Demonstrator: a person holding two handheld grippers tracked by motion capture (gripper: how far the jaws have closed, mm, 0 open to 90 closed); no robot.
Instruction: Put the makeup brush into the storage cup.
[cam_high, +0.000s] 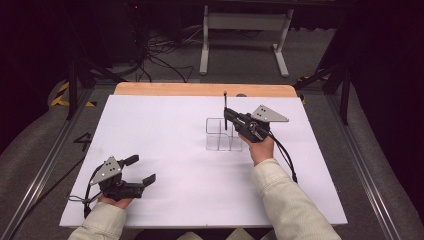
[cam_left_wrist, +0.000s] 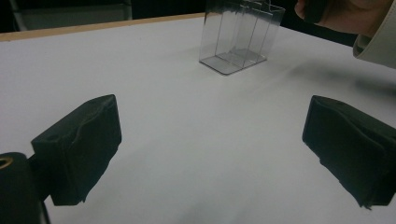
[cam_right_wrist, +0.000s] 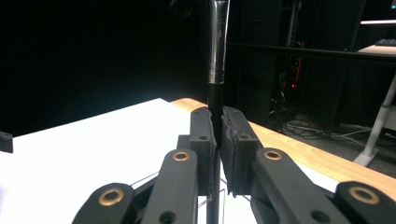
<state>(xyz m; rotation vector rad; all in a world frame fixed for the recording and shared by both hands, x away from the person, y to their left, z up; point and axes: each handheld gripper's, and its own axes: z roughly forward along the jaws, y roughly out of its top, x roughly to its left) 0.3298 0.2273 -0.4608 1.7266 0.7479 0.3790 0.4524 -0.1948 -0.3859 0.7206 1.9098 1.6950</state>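
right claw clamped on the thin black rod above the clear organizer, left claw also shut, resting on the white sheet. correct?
Not quite: the left claw is open, its pads wide apart with nothing between them, as the left gripper view shows. The rest holds: the right claw clamps the thin black rod above the clear organizer.

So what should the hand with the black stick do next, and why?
Probably lower it straight down. The right gripper is shut on the black stick, holding it upright above the clear box, so it may slip into a compartment.

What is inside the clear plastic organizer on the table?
The clear organizer looks empty in its visible compartments. The right hand-held gripper holds a thin black stick upright above it; whether its lower end is inside a compartment is hidden.
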